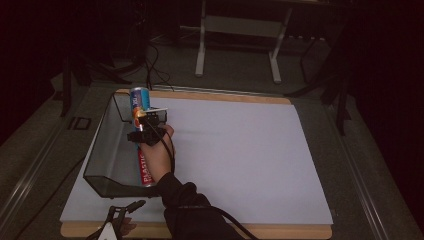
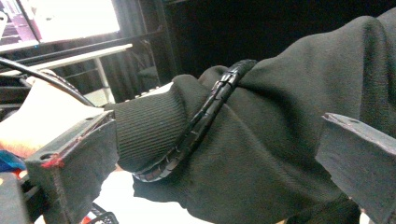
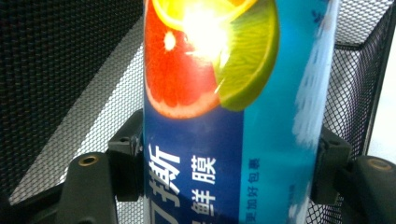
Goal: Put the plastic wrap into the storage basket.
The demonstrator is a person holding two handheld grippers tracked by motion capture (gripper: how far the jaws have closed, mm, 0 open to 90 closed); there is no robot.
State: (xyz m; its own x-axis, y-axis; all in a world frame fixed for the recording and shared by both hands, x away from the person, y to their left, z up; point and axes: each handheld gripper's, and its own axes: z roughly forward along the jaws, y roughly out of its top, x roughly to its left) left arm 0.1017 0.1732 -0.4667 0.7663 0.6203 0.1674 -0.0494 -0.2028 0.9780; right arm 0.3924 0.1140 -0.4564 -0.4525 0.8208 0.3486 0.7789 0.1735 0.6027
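Observation:
A blue tube [image 1: 140, 100] printed with citrus fruit stands upright over the far end of a black mesh basket [image 1: 100, 145]. My right gripper [image 1: 143, 125] is shut on its lower part. In the right gripper view the tube [image 3: 233, 93] sits between the two pads [image 3: 126, 158], which press on its sides, with the basket mesh [image 3: 56, 70] behind it. My left gripper [image 1: 125, 210] rests at the table's near edge. Its fingers [image 2: 74, 172] stand wide apart with nothing between them, and the other arm's dark sleeve [image 2: 261, 140] is farther off.
A red box [image 1: 145, 172] marked PLASTIC lies in the basket under the reaching hand. The basket stands on the left of a white sheet [image 1: 240, 155] that covers the wooden table. A metal frame [image 1: 240, 30] stands beyond the far edge.

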